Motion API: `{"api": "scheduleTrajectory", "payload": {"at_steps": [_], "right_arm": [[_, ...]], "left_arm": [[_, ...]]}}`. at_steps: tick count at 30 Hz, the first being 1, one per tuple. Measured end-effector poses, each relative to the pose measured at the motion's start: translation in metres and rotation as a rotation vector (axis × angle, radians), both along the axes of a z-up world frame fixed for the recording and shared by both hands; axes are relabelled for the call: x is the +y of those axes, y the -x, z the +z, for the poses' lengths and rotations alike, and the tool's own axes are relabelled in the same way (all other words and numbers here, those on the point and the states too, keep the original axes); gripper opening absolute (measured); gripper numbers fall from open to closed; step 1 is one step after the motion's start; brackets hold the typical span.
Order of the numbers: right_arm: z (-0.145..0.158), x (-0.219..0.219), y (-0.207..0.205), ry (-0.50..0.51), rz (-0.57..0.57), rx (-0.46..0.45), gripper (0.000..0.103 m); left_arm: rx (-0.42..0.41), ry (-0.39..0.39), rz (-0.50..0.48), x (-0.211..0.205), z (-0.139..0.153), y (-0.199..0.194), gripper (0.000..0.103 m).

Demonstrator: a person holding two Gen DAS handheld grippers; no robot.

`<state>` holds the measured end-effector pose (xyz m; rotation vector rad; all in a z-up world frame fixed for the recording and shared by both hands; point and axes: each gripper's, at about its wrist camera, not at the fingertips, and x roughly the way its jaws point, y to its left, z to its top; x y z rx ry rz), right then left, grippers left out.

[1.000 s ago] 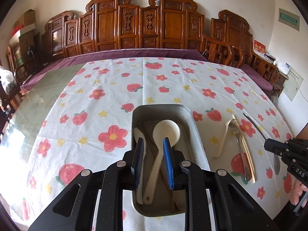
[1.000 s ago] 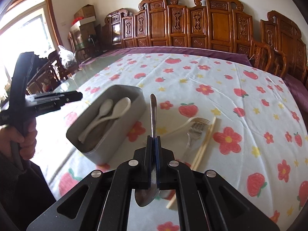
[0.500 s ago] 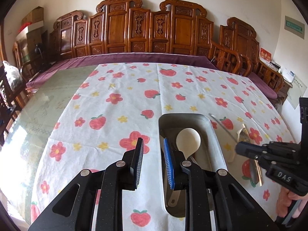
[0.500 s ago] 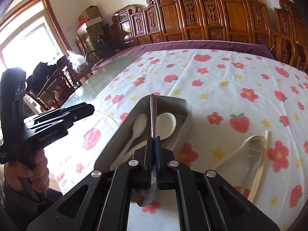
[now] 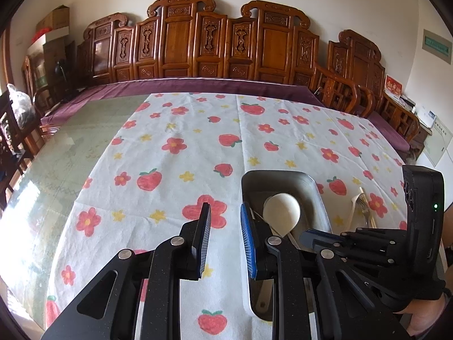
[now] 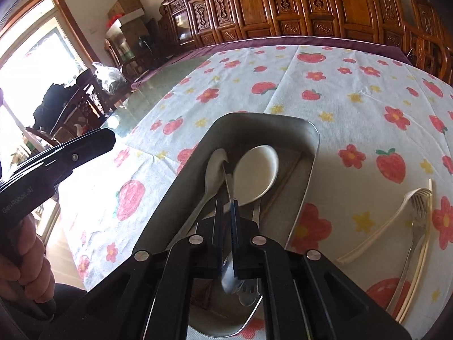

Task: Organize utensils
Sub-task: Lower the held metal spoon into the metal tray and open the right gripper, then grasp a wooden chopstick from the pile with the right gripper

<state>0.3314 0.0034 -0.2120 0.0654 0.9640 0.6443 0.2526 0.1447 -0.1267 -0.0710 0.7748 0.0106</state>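
Observation:
A metal tray [image 6: 311, 133] lies on the flowered tablecloth and holds a large white spoon [image 6: 257, 167], a smaller pale spoon [image 6: 216, 167] and a slotted metal utensil [image 6: 249, 291]. My right gripper [image 6: 226, 202] hangs low over the tray. Its jaws are opening, and a metal spoon [image 6: 227, 277] stands loose and tilted between the pads, bowl end toward the camera. My left gripper [image 5: 225, 209] is open and empty over the cloth, just left of the tray [image 5: 320, 198]. The right gripper [image 5: 307, 235] also shows in the left wrist view, above the tray's near half.
Right of the tray lie a metal fork [image 6: 419, 206], a cream plastic fork [image 6: 376, 235] and chopsticks [image 6: 419, 269]. Carved wooden chairs line the table's far side. A hand [image 6: 28, 255] holds the left gripper [image 6: 110, 138] at the left edge.
My right gripper moved left from the loose utensils to above the tray and sank lower; its pads parted a little and the metal spoon tilted. My left gripper shifted left, off the tray.

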Motion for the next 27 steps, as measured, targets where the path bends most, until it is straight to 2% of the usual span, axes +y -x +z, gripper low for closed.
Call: {"api": "scheduleTrajectory", "payload": {"at_steps": [4, 8, 11, 14, 15, 17, 22, 27], "right_arm": [[0.012, -0.019, 0.006, -0.014, -0.006, -0.040, 0.008], [0.031, -0.053, 0.016, 0.014, -0.027, -0.105, 0.008], [0.041, -0.087, 0.023, 0.051, -0.068, -0.146, 0.008], [0.046, -0.123, 0.028, 0.099, -0.117, -0.176, 0.008], [0.045, -0.135, 0.030, 0.124, -0.132, -0.186, 0.008], [0.040, -0.153, 0.030, 0.161, -0.160, -0.190, 0.008], [0.012, -0.188, 0.029, 0.205, -0.221, -0.144, 0.008], [-0.016, -0.188, 0.025, 0.219, -0.232, -0.091, 0.008]], "left_arm": [[-0.004, 0.006, -0.018, -0.008, 0.001, 0.001, 0.022], [-0.010, 0.009, -0.055, -0.024, 0.002, 0.002, 0.028], [-0.015, 0.007, -0.093, -0.043, 0.002, 0.004, 0.035], [-0.021, 0.010, -0.130, -0.059, 0.003, 0.005, 0.038], [-0.022, 0.013, -0.142, -0.065, 0.003, 0.006, 0.047], [-0.027, 0.017, -0.160, -0.075, 0.003, 0.007, 0.061], [-0.033, 0.016, -0.205, -0.097, 0.000, 0.010, 0.068], [-0.019, 0.014, -0.230, -0.112, -0.006, 0.010, 0.069]]}}
